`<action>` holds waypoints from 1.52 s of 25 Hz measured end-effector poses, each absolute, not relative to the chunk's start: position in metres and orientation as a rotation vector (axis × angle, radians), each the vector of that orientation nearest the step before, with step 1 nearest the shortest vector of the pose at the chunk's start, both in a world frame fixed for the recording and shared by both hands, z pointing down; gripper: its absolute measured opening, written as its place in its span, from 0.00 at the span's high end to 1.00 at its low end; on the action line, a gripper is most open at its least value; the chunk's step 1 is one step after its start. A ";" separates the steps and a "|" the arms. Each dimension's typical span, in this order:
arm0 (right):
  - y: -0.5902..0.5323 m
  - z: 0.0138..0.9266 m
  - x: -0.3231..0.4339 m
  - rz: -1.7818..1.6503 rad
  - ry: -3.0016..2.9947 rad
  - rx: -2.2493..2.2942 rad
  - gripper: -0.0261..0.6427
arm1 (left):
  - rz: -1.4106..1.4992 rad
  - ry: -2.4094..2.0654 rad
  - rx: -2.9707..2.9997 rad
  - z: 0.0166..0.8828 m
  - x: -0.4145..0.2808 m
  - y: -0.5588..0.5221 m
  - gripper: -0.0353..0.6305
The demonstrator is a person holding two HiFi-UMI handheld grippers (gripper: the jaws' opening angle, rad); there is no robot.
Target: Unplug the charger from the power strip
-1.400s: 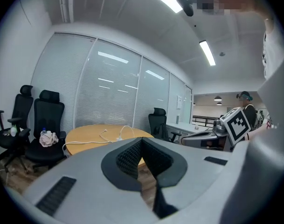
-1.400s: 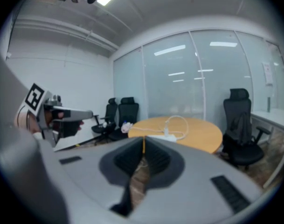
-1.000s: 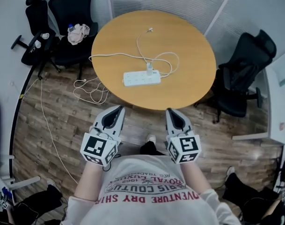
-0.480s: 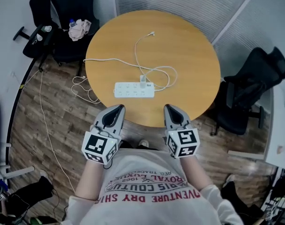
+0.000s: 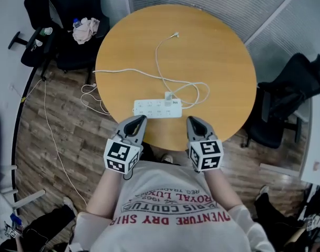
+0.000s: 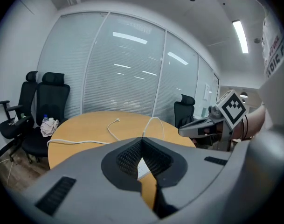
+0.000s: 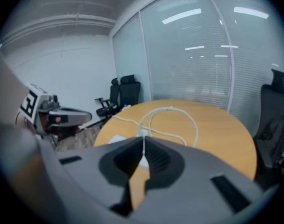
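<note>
A white power strip (image 5: 157,108) lies near the front edge of the round wooden table (image 5: 217,56). A white charger (image 5: 169,97) is plugged into its right end, and the charger's thin cable (image 5: 162,56) loops across the tabletop. My left gripper (image 5: 140,121) hovers at the table's near edge, just in front of the strip's left part, its jaws shut on nothing. My right gripper (image 5: 193,122) hangs a little right of the strip, also shut and empty. In the left gripper view, the jaws (image 6: 142,139) meet at the tip. In the right gripper view, the charger (image 7: 142,133) shows just beyond the shut jaws.
Black office chairs stand at the far left (image 5: 70,14), one holding a cloth and a bottle, and another at the right (image 5: 291,98). The strip's thick white cord (image 5: 94,96) runs off the table's left side and coils on the wooden floor. Glass walls with blinds stand behind the table.
The person has come closer to the table. Both grippers have moved forward and down to its near edge, close to the power strip. Both stayed shut.
</note>
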State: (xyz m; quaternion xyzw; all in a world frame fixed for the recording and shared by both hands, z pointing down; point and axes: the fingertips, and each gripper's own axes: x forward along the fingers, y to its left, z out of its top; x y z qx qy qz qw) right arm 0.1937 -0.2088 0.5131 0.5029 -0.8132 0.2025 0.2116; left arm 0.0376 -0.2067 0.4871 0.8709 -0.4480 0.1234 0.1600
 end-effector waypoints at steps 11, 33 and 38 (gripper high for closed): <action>-0.238 0.586 0.172 0.704 -2.117 1.332 0.92 | 0.587 -1.071 2.451 0.588 0.048 -0.246 0.90; -0.281 0.641 0.130 0.781 -1.963 1.207 0.65 | 0.966 -0.970 2.326 0.661 0.069 -0.272 0.90; -0.294 0.650 0.126 0.845 -1.913 1.240 0.66 | 0.964 -0.890 2.333 0.661 0.070 -0.269 0.90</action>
